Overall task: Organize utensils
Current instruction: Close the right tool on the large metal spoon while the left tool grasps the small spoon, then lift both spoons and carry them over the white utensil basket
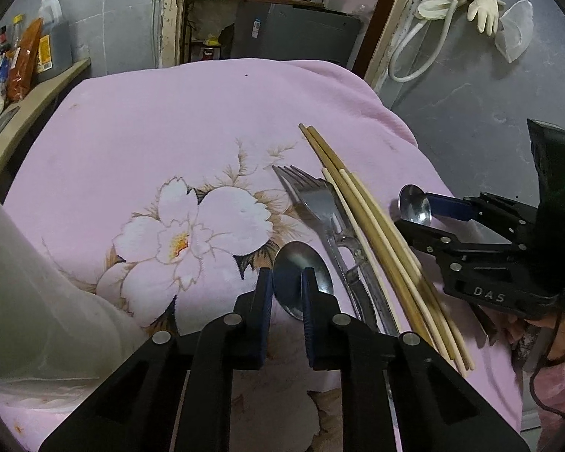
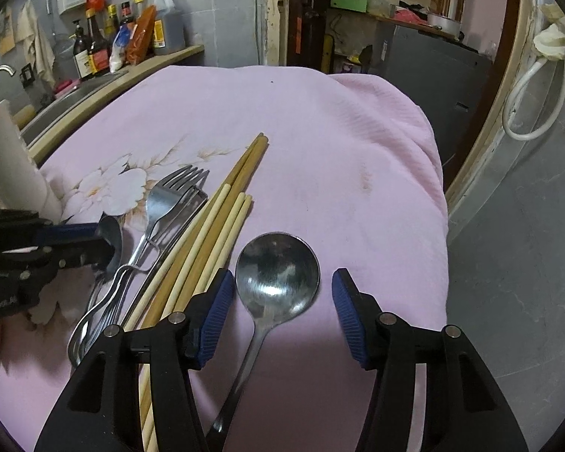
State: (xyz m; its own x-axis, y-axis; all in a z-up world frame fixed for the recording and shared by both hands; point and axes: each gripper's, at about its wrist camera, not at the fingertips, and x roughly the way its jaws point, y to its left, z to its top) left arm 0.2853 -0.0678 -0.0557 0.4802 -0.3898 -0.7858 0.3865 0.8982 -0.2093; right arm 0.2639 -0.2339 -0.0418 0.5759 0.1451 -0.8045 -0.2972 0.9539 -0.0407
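Pink cloth (image 1: pixel 169 113) | left hand-held gripper (image 1: pixel 286 277) clamps spoon (image 1: pixel 320 282) | right hand-held gripper (image 2: pixel 282 277) open astride second spoon (image 2: pixel 275 248)

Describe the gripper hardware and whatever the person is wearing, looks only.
Both grippers are black plastic linkage frames with silver round pivot pins and blue ribbed pads on the fingers. The right gripper carries white "DAS" lettering on its body, a lit green LED on the housing behind, and a thin black cable trailing below. A pink sleeve shows at that wrist.
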